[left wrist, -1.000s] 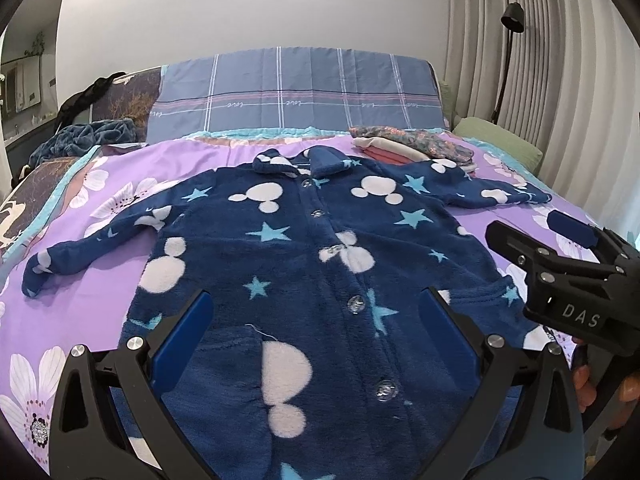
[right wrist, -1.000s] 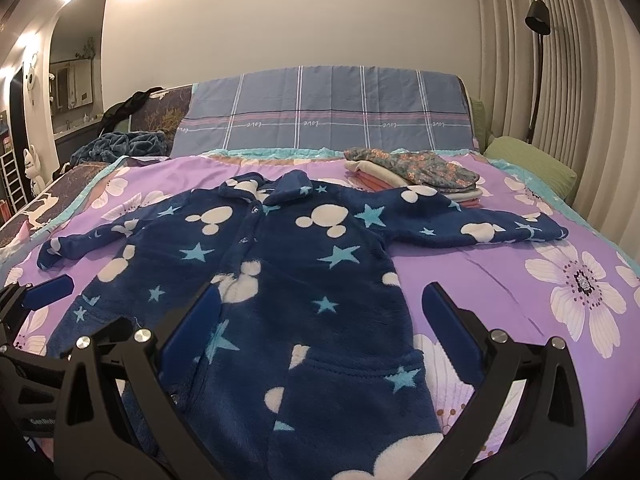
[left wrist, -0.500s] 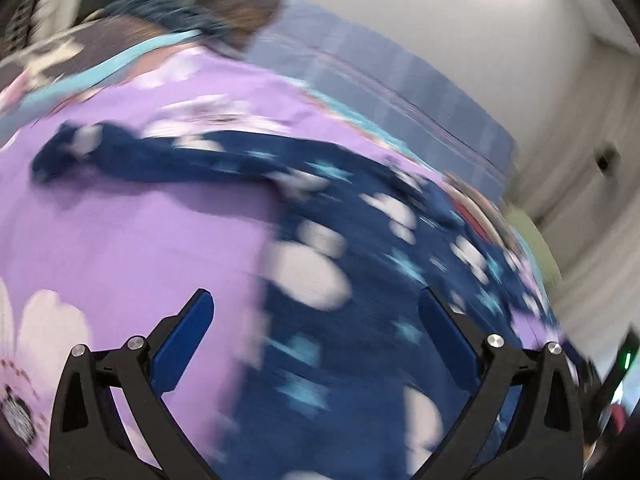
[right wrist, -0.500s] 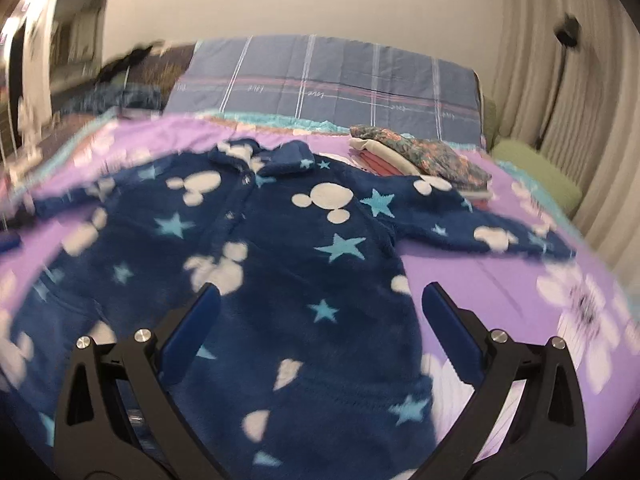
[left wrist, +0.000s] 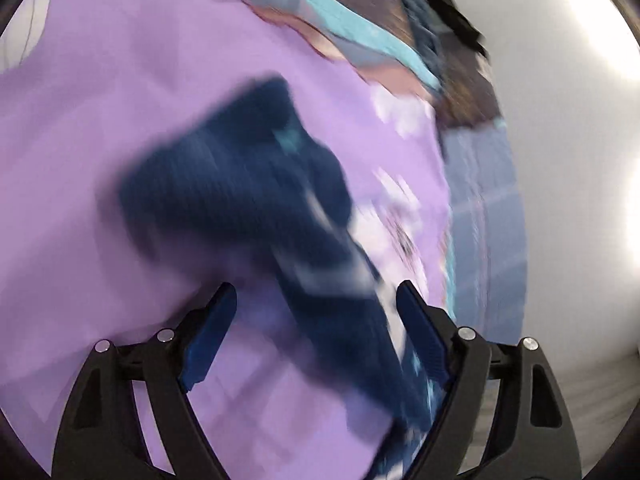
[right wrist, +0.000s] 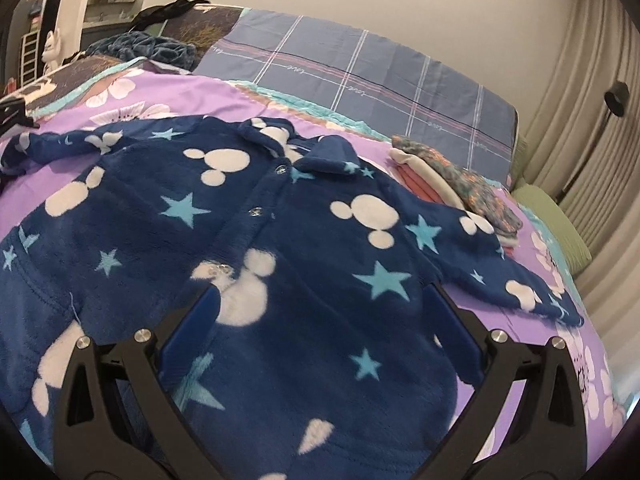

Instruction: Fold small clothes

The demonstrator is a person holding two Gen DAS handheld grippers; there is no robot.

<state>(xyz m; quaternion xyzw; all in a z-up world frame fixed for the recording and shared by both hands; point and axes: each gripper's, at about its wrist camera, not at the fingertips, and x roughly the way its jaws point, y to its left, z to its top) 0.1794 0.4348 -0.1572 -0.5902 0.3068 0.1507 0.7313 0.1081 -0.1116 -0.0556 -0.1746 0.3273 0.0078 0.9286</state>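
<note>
A small navy fleece jacket (right wrist: 312, 240) with white mouse heads and blue stars lies flat, buttoned, on the purple floral bedspread (right wrist: 200, 92). Its sleeves spread out to both sides. My right gripper (right wrist: 320, 328) is open and empty, low over the jacket's chest. The left wrist view is blurred and tilted. There my left gripper (left wrist: 316, 320) is open, right above the jacket's left sleeve (left wrist: 248, 184), whose cuff end lies on the bedspread (left wrist: 120, 80) ahead of the fingers. A dark bit at the far left of the right wrist view (right wrist: 14, 118) may be the left gripper.
A stack of folded clothes (right wrist: 456, 180) sits beyond the jacket's right shoulder. A grey plaid pillow (right wrist: 360, 80) lies along the headboard. A green cushion (right wrist: 552, 224) is at the right edge by the curtains. A dark blue blanket (right wrist: 148, 46) is heaped at the back left.
My left gripper has swung fast to the left and down onto the left sleeve end, rolling its view. My right gripper has moved forward over the jacket's chest and tilted.
</note>
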